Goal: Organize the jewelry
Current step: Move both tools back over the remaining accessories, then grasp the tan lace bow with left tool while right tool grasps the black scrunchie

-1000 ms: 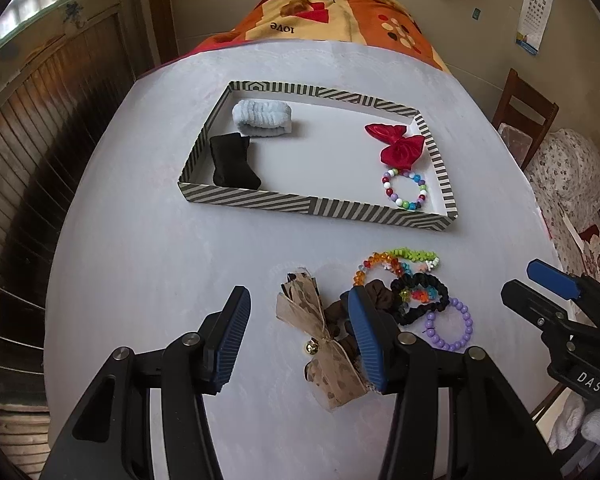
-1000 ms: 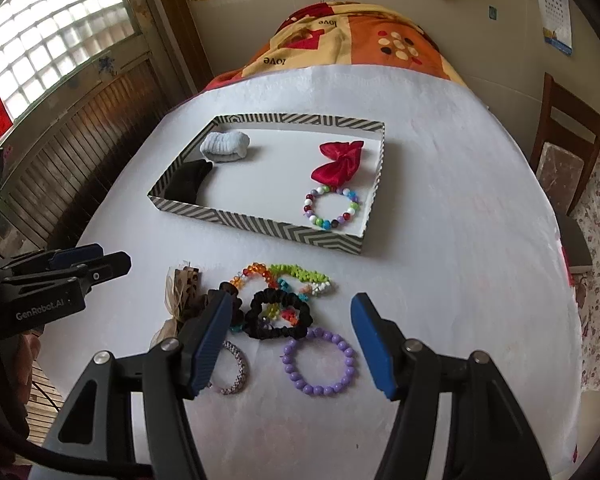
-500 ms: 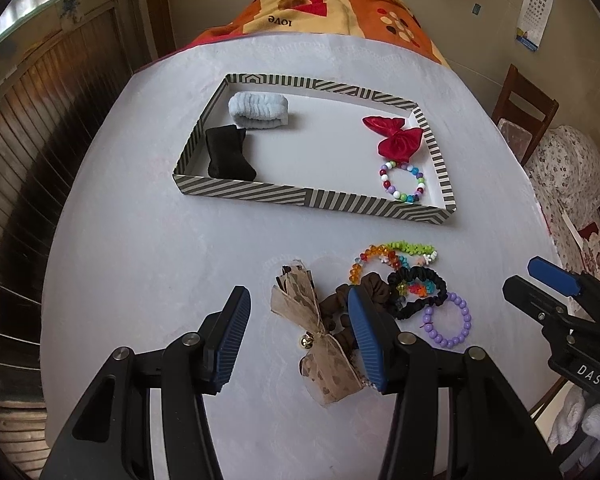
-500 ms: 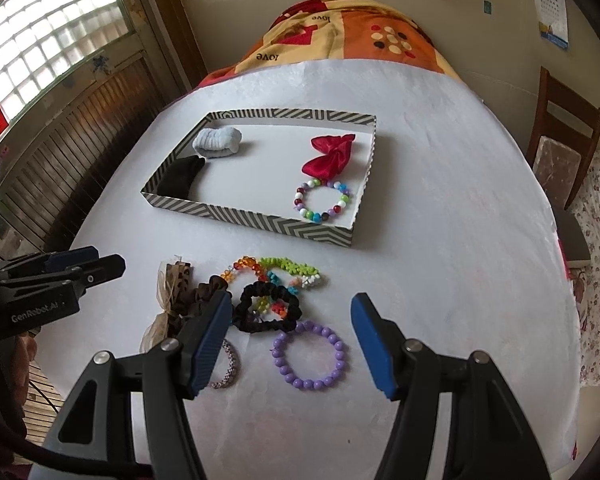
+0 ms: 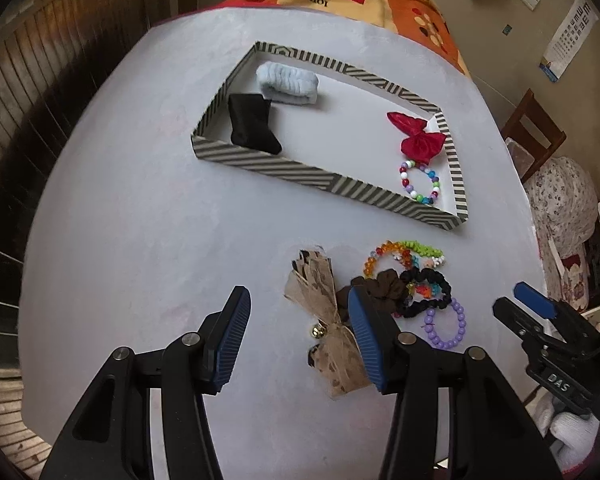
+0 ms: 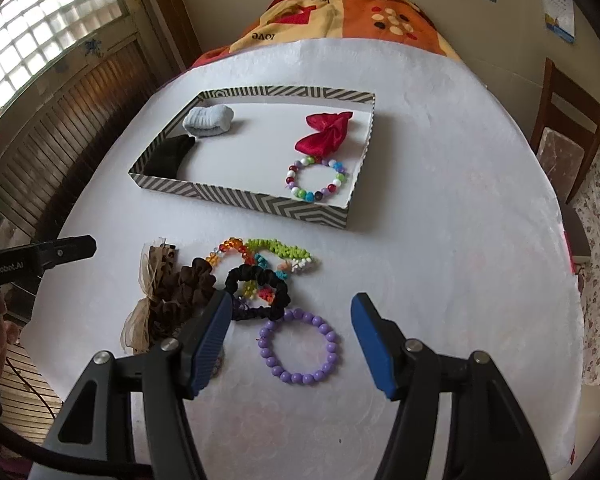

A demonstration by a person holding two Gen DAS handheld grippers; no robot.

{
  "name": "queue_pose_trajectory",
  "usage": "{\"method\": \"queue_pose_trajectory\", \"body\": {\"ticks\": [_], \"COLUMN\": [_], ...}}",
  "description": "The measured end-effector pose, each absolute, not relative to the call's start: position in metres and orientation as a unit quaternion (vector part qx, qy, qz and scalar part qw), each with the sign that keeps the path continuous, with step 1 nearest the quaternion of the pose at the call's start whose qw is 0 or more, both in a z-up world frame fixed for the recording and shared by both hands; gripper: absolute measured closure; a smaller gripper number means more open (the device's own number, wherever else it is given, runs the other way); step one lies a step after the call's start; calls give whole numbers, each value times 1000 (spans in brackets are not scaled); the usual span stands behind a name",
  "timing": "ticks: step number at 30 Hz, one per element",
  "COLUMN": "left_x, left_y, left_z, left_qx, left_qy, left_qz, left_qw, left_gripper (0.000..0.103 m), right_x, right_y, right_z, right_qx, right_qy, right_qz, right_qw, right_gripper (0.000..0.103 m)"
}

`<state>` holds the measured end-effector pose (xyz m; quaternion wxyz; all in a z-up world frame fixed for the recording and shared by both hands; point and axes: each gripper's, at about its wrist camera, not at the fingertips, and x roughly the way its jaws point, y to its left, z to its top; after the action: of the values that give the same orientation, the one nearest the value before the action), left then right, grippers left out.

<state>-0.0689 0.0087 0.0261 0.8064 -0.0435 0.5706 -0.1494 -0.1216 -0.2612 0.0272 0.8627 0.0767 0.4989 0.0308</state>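
We hold our left gripper (image 5: 296, 336) wide open above the white table (image 5: 140, 240), nothing between its jaws; the tan mesh bow (image 5: 328, 320) lies just past its right finger, toward one o'clock. Our right gripper (image 6: 292, 336) is also spread wide and empty, hovering over the purple bead bracelet (image 6: 300, 346). The loose pile, with a brown scrunchie (image 6: 184, 292), a black scrunchie (image 6: 260, 288) and an orange-and-green bead bracelet (image 6: 268, 252), sits at twelve o'clock of those jaws. Farther off at twelve, the striped tray (image 6: 236, 200) holds a red bow (image 6: 324, 134), a multicoloured bead bracelet (image 6: 316, 178), a pale blue scrunchie (image 6: 208, 120) and a black cloth piece (image 6: 168, 158).
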Motion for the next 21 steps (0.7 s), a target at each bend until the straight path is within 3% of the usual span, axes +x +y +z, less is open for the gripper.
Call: {"method": "queue_pose_trajectory", "body": {"ticks": [10, 15, 21], "left_x": [-71, -71, -65], "left_y": [-5, -12, -18], "left_z": [-2, -23, -35], "left_qx": [-70, -62, -61], "left_qy": [612, 631, 637], "left_qz": [-181, -175, -170], "left_qw": [767, 753, 749], "left_gripper": [61, 61, 61], "right_x": [-112, -102, -89], "right_y": [-255, -247, -246], "right_z": [5, -10, -27], "right_qx": [68, 35, 24], "right_qy": [505, 511, 525], "right_qz": [68, 77, 91], "right_qw": [858, 855, 846], "right_gripper": [39, 57, 64]}}
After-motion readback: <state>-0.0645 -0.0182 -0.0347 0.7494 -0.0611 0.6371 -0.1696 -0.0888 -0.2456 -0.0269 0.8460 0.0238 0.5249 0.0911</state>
